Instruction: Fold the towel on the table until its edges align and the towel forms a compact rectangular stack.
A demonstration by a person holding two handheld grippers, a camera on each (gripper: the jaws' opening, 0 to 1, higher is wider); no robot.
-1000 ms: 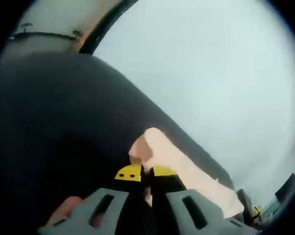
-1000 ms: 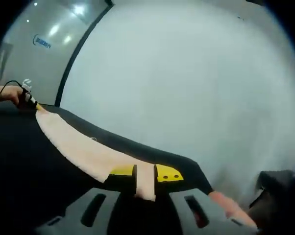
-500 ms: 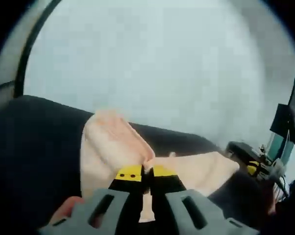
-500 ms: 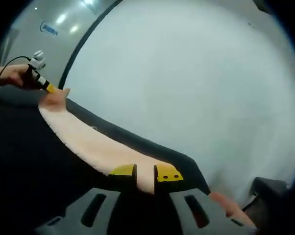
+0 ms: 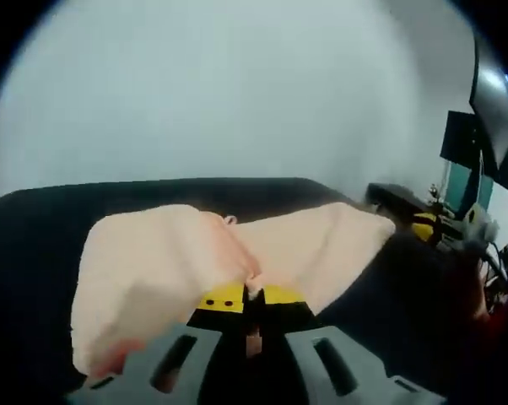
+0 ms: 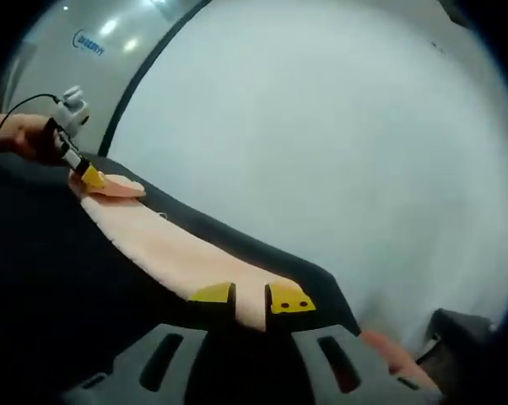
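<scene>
So both hand-held grippers are pinching the peach towel (image 5: 195, 253): left hand-held gripper (image 5: 245, 297) and right hand-held gripper (image 6: 251, 297) each clamp an edge at bottom centre, over the dark worktop (image 6: 43, 278).

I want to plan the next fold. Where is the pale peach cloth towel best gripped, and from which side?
Probably at its end corners, one gripper at each, coming in along the dark tabletop. The pale peach cloth towel lies as a long, thin strip, so its ends give free edges to pinch. The left gripper and right gripper already pinch cloth at opposite ends.
</scene>
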